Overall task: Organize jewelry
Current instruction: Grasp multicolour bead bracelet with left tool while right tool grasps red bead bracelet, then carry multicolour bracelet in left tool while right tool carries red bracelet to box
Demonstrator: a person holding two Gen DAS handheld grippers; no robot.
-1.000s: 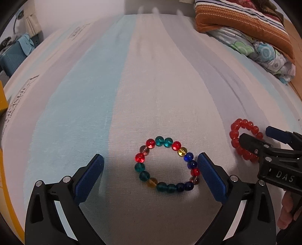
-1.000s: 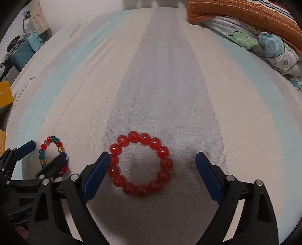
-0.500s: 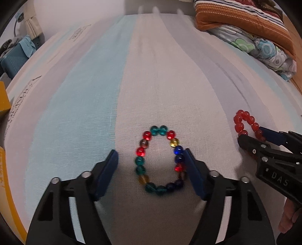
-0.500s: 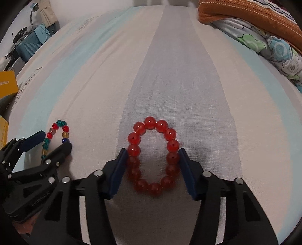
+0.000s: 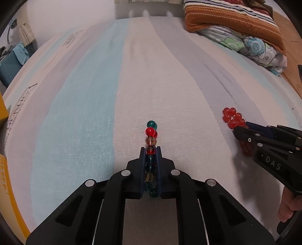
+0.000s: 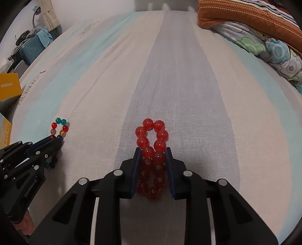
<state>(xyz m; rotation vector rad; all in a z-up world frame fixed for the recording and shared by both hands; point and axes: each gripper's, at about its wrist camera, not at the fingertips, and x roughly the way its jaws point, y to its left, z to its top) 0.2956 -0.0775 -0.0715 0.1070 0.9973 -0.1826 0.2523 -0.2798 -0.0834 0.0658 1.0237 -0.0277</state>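
Observation:
A bracelet of mixed-colour beads lies on the striped bed sheet, squeezed into a narrow line. My left gripper is shut on its near half, and the far beads stick out past the tips. To the right, a red bead bracelet is pinched into a narrow loop between the blue pads of my right gripper, whose jaws are still closing on it. The right wrist view also shows the left gripper with the mixed-colour bracelet. The left wrist view likewise shows the right gripper with the red bracelet.
A folded orange striped blanket and a floral quilt lie at the far right of the bed. A yellow box and a teal case stand beyond the bed's left edge. A hand holds the right gripper.
Both grippers went from wide open to closed on their bracelets. Each round ring of beads was squeezed into a narrow loop. Neither hand shifted much.

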